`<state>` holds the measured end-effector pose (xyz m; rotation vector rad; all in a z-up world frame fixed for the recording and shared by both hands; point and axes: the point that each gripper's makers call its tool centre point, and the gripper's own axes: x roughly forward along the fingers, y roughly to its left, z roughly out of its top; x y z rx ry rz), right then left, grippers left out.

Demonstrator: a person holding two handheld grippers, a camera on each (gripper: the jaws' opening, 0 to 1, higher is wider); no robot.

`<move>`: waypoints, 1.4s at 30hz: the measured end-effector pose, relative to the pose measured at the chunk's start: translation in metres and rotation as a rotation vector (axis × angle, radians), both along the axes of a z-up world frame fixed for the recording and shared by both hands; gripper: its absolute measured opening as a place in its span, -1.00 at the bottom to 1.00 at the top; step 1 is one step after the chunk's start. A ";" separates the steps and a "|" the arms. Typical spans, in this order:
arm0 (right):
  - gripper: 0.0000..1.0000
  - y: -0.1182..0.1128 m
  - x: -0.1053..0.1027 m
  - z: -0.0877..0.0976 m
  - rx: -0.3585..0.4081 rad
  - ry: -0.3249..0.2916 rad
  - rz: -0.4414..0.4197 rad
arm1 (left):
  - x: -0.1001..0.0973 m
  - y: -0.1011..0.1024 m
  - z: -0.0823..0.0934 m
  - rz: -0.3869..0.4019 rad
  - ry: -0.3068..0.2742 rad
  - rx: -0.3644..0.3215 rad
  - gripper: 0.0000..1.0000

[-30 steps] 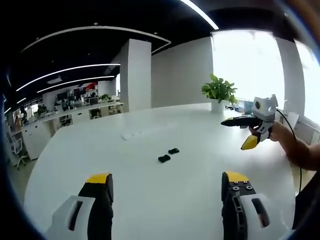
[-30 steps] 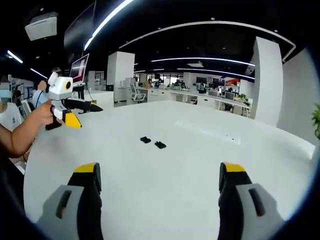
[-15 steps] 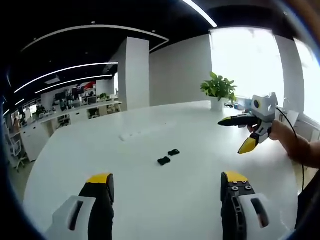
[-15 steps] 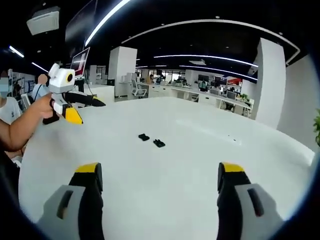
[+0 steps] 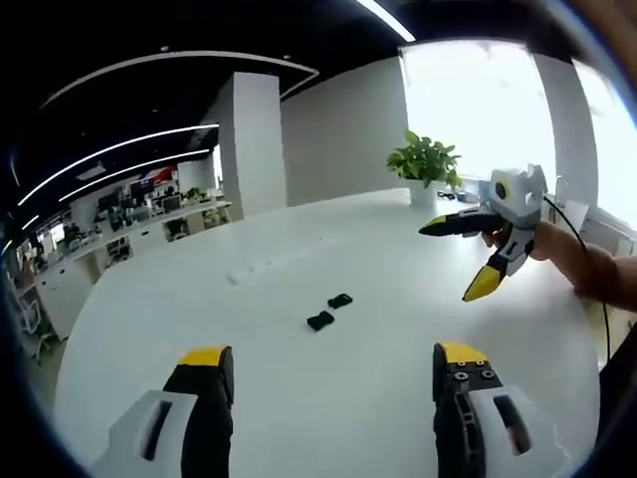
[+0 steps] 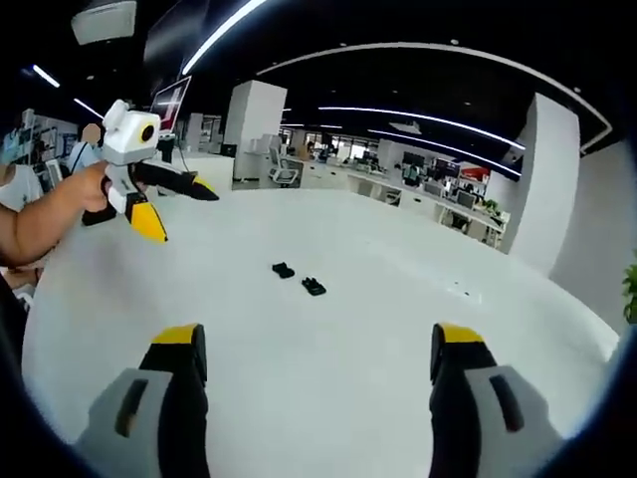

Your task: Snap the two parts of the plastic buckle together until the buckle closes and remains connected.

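Observation:
Two small black buckle parts lie apart on the white table, one [image 5: 320,321] a little nearer than the other [image 5: 340,301] in the left gripper view. In the right gripper view they appear as a left piece [image 6: 283,270] and a right piece [image 6: 314,287]. My left gripper [image 5: 330,358] is open and empty, well short of them. My right gripper [image 6: 317,339] is also open and empty. Each gripper is seen from the other side, held up in a hand above the table: the right gripper [image 5: 453,261] and the left gripper [image 6: 184,214].
The round white table [image 5: 259,398] stretches wide around the parts. A potted plant [image 5: 426,159] stands at its far edge by a bright window. Office desks [image 6: 418,189] and a pillar [image 5: 244,139] lie beyond. A cable [image 5: 582,299] trails from the right gripper.
Both views have shifted a little with the hands. Each gripper sits slightly higher and closer in the other's view. The buckle parts have not moved, and both grippers stay open.

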<state>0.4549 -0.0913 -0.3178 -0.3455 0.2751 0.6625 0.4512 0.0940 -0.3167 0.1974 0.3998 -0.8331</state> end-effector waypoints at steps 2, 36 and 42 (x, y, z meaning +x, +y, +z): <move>0.87 0.001 0.001 0.000 -0.005 -0.003 0.005 | 0.004 -0.001 -0.003 0.003 0.004 0.009 0.68; 0.78 0.013 0.044 -0.015 0.031 0.075 0.065 | 0.072 0.011 -0.036 0.040 0.100 0.029 0.60; 0.74 0.021 0.063 -0.023 0.015 0.097 0.161 | 0.074 0.003 -0.037 -0.027 0.121 0.006 0.59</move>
